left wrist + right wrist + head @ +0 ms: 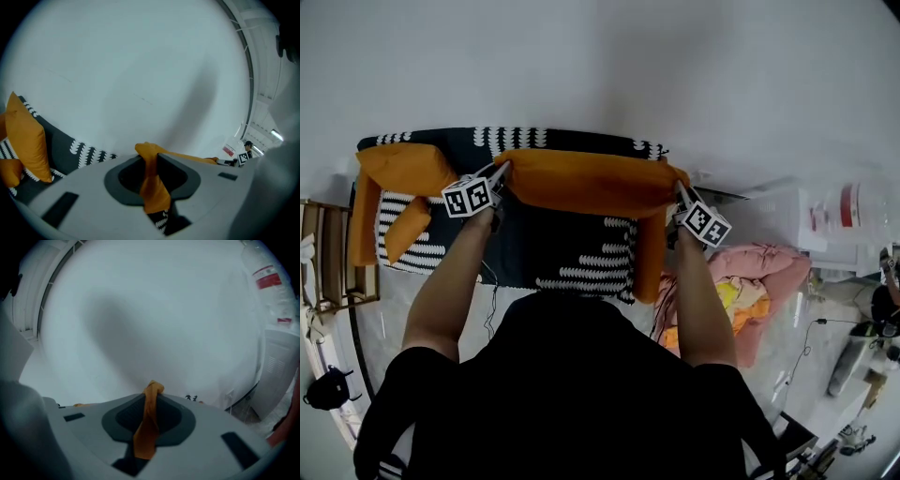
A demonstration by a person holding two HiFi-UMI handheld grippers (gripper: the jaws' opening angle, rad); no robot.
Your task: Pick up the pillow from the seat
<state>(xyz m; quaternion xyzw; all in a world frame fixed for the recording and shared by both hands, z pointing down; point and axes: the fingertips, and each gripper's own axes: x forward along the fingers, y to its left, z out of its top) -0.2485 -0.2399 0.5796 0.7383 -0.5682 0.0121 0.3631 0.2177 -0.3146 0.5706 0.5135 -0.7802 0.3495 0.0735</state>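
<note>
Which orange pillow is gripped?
The wide pillow in the middle, pinched at its ends by the left hand-held gripper and right hand-held gripper; the left pillows lie ungripped.

Two grippers (501, 171) (680, 193), three pillows (581, 183) (398, 167) (408, 228), one seat (572, 248)

Plain white wall (675, 66) takes up most of the shot. The seat (567, 246) against it has a dark, white-patterned cover. There's a wooden rack (328, 258) on the left, a pink bedding pile (764, 267) and clear tubs (848, 216) on the right, and a pale shiny floor (394, 319).
</note>
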